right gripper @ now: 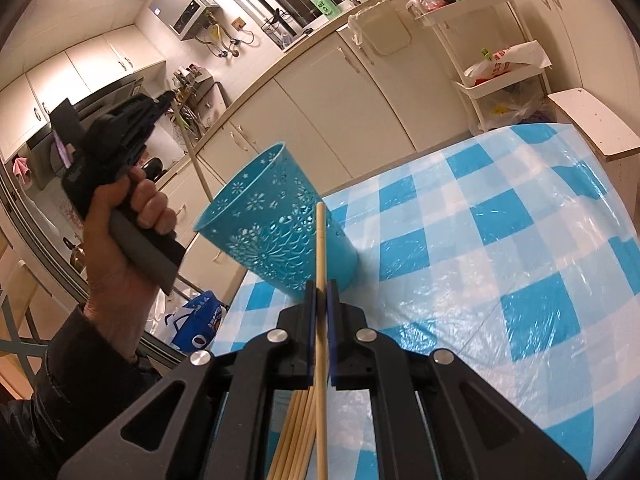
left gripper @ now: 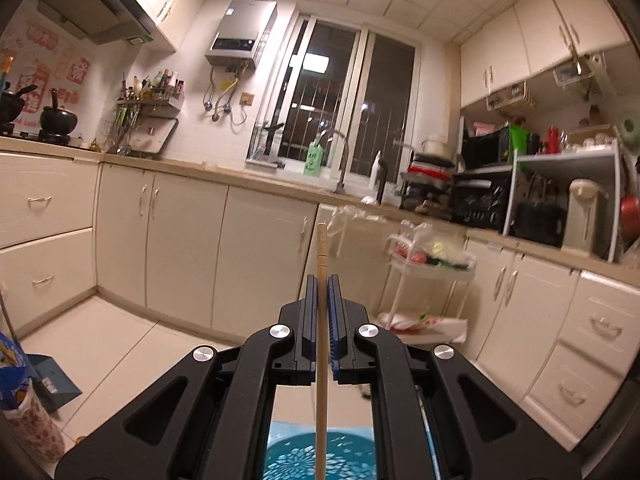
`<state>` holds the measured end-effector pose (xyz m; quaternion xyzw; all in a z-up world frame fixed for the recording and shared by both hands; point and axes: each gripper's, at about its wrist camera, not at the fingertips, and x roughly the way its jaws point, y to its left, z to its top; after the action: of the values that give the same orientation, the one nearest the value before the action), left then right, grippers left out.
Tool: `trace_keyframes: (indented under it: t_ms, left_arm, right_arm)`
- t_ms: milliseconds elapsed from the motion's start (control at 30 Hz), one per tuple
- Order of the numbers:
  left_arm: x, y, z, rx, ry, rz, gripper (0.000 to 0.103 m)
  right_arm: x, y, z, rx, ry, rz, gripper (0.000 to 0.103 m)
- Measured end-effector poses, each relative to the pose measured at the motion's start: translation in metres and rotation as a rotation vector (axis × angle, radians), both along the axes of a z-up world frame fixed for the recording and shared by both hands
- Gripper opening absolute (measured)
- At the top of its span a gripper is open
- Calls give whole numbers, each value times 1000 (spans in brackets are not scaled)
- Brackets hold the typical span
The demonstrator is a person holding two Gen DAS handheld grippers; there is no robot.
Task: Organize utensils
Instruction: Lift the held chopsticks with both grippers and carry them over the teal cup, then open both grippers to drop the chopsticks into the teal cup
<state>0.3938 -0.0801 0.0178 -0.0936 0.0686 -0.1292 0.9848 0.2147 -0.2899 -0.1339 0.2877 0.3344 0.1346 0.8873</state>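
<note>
wooden chopstick pinched dead centre in the left gripper, jaws clamped tight on it, the tip poking up past the blue pads toward the cream cabinets. from the right wrist view that same left gripper is up in the air, gripped by a hand with a dark sleeve, its chopstick slanting down toward the rim of the holder.

over to the right gripper, jaws closed on a second chopstick, which stands up in front of the blue cutout holder. that holder sits on the table, on a blue-and-white checked cloth under clear plastic, and leans in the fisheye. its wall is punched with flower and snowflake patterns. below the right gripper's jaws, a bundle of more chopsticks fans out, pale wood, lying together.

in the left wrist view the holder's blue patterned surface shows through the gripper frame at the bottom.

writing, then: red stickers on the wall tiles behind the black pots carry characters, too blurred to read. a green bottle by the window has a label, unreadable. a blue-and-white bag on the floor shows print i can't make out.
</note>
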Motion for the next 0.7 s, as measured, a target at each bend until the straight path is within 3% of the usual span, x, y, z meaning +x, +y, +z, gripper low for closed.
trace_keyframes:
  t_ms: [267,500,600,667,700]
  left_arm:
    - [-5,-5,-33,120,91,11,5]
    - [-8,6,-59,125,191,-5,6]
    - [-17,12,-62,135,211,-22,16]
    - [-24,20,-63,124,227,-15,34]
    - [-27,26,-62,111,233,-10,37]
  right_arm:
    - [16,-3,6,-14,-36,-8,6]
    - [28,0,41,-52,-128,-8,6]
    - [35,7,59,-49,-178,-5,6]
    - [42,14,71,-46,-213,-2,6]
    - [47,18,78,-43,-235,-1,6]
